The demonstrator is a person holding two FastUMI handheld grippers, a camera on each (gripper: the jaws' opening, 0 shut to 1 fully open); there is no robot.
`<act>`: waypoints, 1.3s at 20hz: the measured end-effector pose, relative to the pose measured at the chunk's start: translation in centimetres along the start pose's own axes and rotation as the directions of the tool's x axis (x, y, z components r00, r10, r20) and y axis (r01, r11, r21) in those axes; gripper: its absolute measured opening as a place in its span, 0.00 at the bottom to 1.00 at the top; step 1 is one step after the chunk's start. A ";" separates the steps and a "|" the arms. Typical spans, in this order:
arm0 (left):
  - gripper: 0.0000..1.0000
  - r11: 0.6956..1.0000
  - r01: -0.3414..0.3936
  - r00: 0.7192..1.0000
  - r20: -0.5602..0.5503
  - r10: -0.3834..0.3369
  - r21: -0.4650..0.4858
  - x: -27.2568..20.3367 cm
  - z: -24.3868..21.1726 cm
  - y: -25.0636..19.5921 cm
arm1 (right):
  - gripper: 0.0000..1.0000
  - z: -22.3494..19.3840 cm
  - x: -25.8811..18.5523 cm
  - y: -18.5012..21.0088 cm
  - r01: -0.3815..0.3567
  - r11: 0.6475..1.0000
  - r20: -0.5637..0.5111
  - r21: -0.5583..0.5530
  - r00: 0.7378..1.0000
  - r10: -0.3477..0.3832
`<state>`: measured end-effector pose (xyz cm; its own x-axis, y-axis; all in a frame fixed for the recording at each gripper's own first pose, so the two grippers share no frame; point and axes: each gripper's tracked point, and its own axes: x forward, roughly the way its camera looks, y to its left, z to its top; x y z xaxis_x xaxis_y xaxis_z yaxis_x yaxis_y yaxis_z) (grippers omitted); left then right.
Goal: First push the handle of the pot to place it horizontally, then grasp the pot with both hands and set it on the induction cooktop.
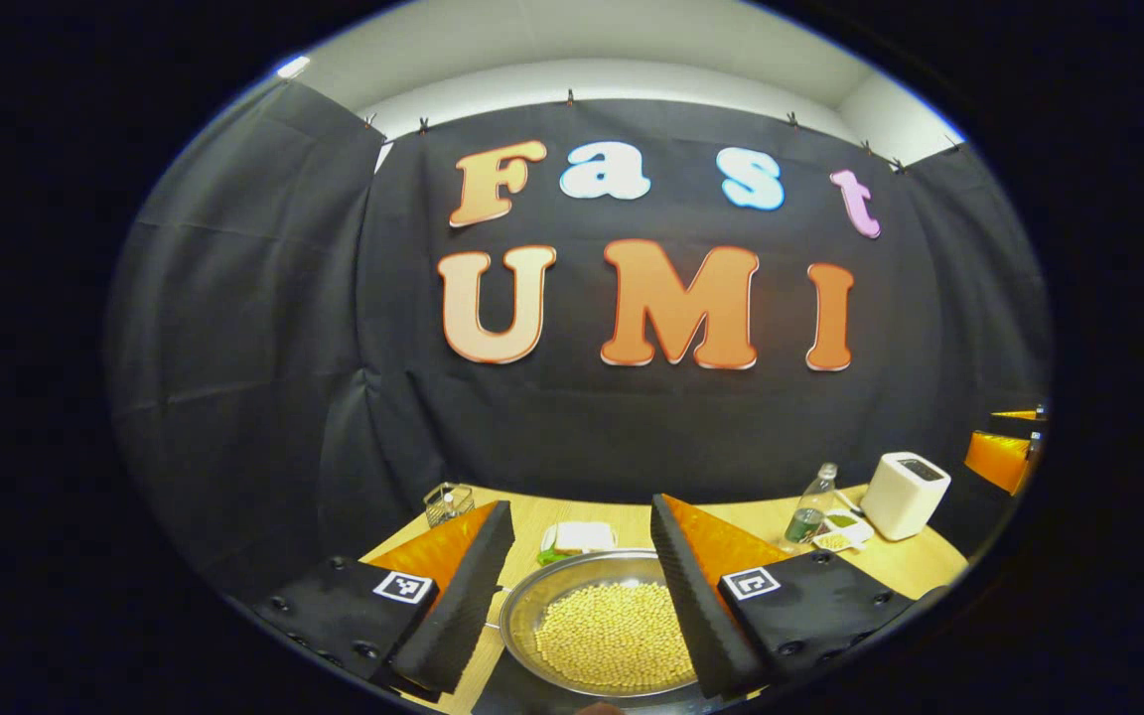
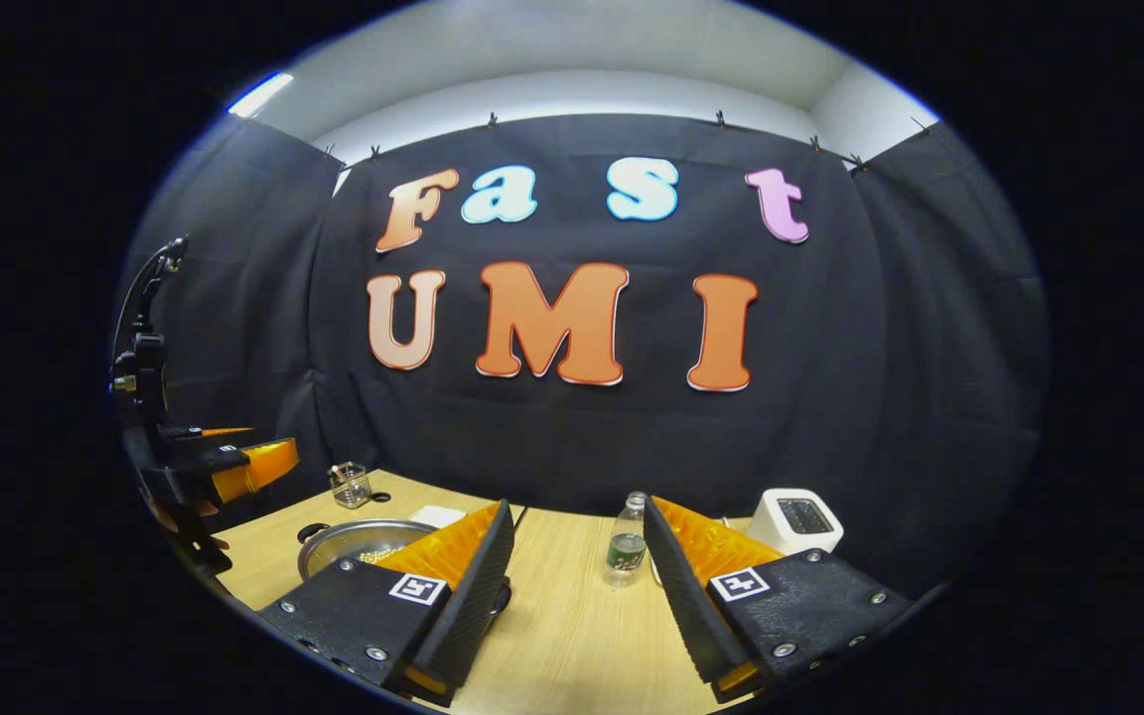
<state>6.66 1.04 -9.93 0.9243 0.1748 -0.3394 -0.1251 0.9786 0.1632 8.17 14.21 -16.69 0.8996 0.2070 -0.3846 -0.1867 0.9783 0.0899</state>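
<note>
Both steps look undone to me: left gripper (image 1: 577, 586) hangs spread apart over the pot (image 1: 602, 626) of beans on the table (image 2: 572, 616), right gripper (image 2: 577, 586) spread too, holding nothing, cooktop unspotted.

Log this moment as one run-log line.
left tool: open, above pot | right tool: open, over table | pot: untouched

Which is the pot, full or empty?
Partly filled: pale beans cover the bottom of the pot, well below its rim.
</note>
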 end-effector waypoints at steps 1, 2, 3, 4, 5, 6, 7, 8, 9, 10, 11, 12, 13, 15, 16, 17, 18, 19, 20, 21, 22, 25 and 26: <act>0.91 1.000 0.010 0.999 0.033 -0.009 -0.006 -0.8 1.4 -0.5 | 0.82 0.7 -0.8 -0.8 0.006 1.000 0.021 -0.004 1.000 -0.006; 0.94 1.000 0.014 0.998 0.064 -0.013 -0.012 -1.6 2.9 -0.8 | 0.83 1.3 -1.5 -1.5 0.015 1.000 0.041 -0.005 0.999 -0.015; 0.94 1.000 0.016 0.995 0.094 -0.015 -0.015 -2.4 4.6 -0.9 | 0.83 2.0 -2.3 -2.2 0.025 1.000 0.059 -0.003 0.998 -0.025; 0.94 1.000 0.015 0.992 0.122 -0.012 -0.022 -3.1 6.1 -0.9 | 0.83 2.6 -3.1 -2.6 0.028 1.000 0.077 0.001 0.997 -0.028; 0.94 0.999 0.020 0.990 0.142 -0.016 -0.031 -4.0 7.3 -1.2 | 0.83 3.1 -4.2 -3.1 0.027 1.000 0.093 0.002 0.995 -0.027; 0.94 0.999 0.027 0.987 0.157 -0.020 -0.045 -5.0 8.1 -1.6 | 0.84 3.6 -5.0 -3.4 0.027 1.000 0.109 0.002 0.994 -0.028; 0.94 0.998 0.037 0.985 0.169 -0.029 -0.049 -5.9 8.4 -2.0 | 0.84 4.2 -5.7 -3.8 0.029 1.000 0.132 -0.006 0.991 -0.028; 0.94 0.998 0.032 0.982 0.187 -0.022 -0.051 -6.7 9.1 -2.0 | 0.86 4.9 -6.4 -4.4 0.032 0.999 0.157 -0.012 0.987 -0.030; 0.95 0.998 0.020 0.978 0.210 -0.006 -0.065 -7.2 9.9 -1.7 | 0.88 5.5 -7.1 -4.7 0.041 0.999 0.179 -0.020 0.983 -0.037; 0.95 0.996 0.031 0.973 0.231 -0.012 -0.078 -7.8 10.7 -2.0 | 0.95 6.0 -7.6 -5.0 0.056 0.998 0.199 -0.023 0.979 -0.051; 0.94 0.995 0.059 0.971 0.238 -0.038 -0.083 -8.4 11.3 -2.8 | 0.91 6.3 -8.1 -5.3 0.066 0.997 0.211 -0.029 0.976 -0.059; 0.94 0.993 0.079 0.970 0.235 -0.057 -0.085 -8.9 11.5 -3.4 | 0.91 6.8 -8.5 -5.4 0.072 0.997 0.225 -0.031 0.972 -0.063; 0.94 0.993 0.085 0.970 0.236 -0.063 -0.084 -9.4 11.6 -3.6 | 0.92 7.2 -8.9 -5.5 0.071 0.997 0.237 -0.030 0.970 -0.062; 0.92 0.994 0.078 0.967 0.247 -0.059 -0.070 -10.3 12.2 -3.6 | 0.92 7.9 -9.7 -5.7 0.064 0.998 0.257 -0.028 0.965 -0.055; 0.94 0.995 0.074 0.964 0.260 -0.053 -0.070 -10.7 12.6 -3.7 | 0.92 8.4 -9.9 -5.9 0.063 0.998 0.267 -0.028 0.962 -0.053; 0.94 0.995 0.069 0.961 0.273 -0.048 -0.069 -11.2 13.3 -3.6 | 0.92 8.6 -10.1 -6.1 0.060 0.998 0.277 -0.031 0.959 -0.049; 0.92 0.996 0.063 0.957 0.288 -0.041 -0.068 -11.5 13.8 -3.5 | 0.93 9.1 -10.4 -6.5 0.057 0.998 0.297 -0.029 0.954 -0.046; 0.93 0.996 0.050 0.953 0.303 -0.027 -0.069 -11.8 14.3 -3.4 | 0.94 9.5 -10.5 -6.8 0.062 0.998 0.315 -0.024 0.948 -0.052; 0.94 0.997 0.027 0.950 0.311 -0.005 -0.067 -12.1 14.7 -3.1 | 0.94 9.7 -10.4 -7.0 0.068 0.998 0.320 -0.017 0.945 -0.059; 0.94 0.998 0.014 0.950 0.312 0.006 -0.061 -12.2 14.8 -3.1 | 0.94 9.6 -10.5 -7.1 0.071 0.997 0.322 -0.010 0.945 -0.064; 0.94 0.998 0.012 0.950 0.312 0.007 -0.060 -12.3 14.8 -3.5 | 0.97 9.7 -10.7 -7.4 0.069 0.998 0.324 -0.005 0.944 -0.064; 0.94 0.998 0.018 0.950 0.312 0.000 -0.058 -12.6 15.0 -4.1 | 0.95 9.8 -11.2 -8.5 0.071 0.997 0.337 0.003 0.939 -0.068; 0.92 0.998 0.019 0.950 0.312 -0.001 -0.054 -12.8 14.9 -4.1 | 0.94 9.7 -11.3 -8.6 0.074 0.997 0.338 0.002 0.938 -0.071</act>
<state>0.76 -6.84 7.51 0.9907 0.1315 -0.0341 -0.1272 0.9862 0.1062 3.48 3.35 -4.19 0.9909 0.1221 -0.0567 -0.1185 0.9910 0.0629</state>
